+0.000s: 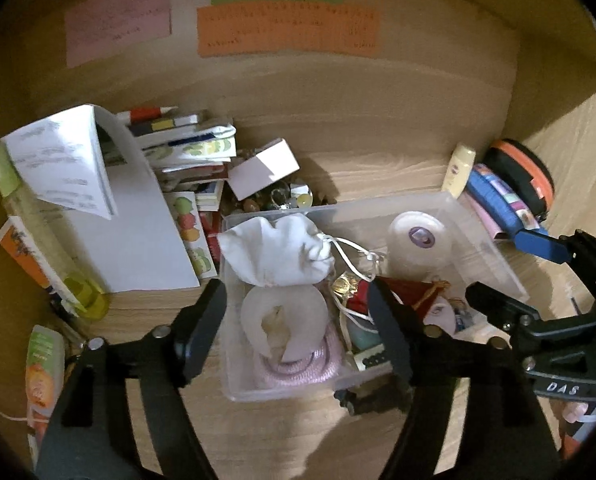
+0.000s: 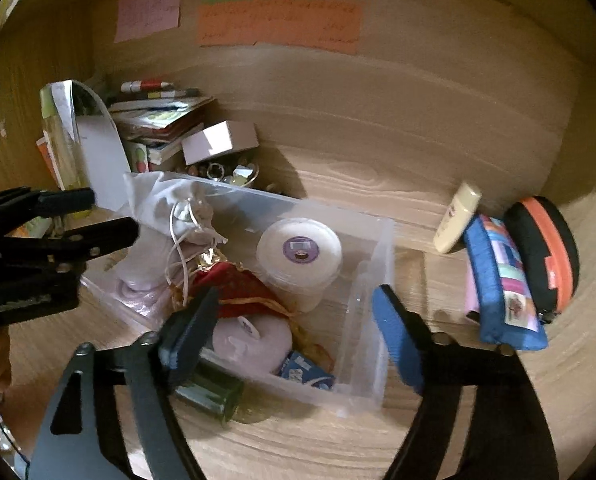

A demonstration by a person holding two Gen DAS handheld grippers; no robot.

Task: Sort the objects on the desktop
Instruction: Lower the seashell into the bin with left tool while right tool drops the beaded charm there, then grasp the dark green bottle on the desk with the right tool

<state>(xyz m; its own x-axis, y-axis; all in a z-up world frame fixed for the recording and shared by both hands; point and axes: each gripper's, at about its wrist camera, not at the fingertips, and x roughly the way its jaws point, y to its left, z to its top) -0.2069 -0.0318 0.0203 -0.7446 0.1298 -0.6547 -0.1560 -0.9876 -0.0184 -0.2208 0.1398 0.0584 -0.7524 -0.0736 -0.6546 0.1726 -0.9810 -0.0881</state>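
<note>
Straddling the clear plastic bin, both claws stand wide with nothing between their pads. The left claw hangs over the bin's left half, one finger outside the left wall and the other over the middle, so the white drawstring pouch and the pale ring-shaped thing under it lie directly ahead and below. The right claw sits over the bin's near right corner, its left finger above the red and gold cloth pouch and its blue-padded right finger outside the right wall. The bin's long axis runs across both views, from the left claw's side to the right claw's side, and it rests flat on the counter. The round white tub with a purple label stands upright in the bin's far right part, nearer the right claw than the left. Unsorted things lie well apart to the right: a cream tube, a blue pencil case and an orange-rimmed black case. For those, I judge the right claw the nearer one; the papers and booklets at far left fall to the left claw.
</note>
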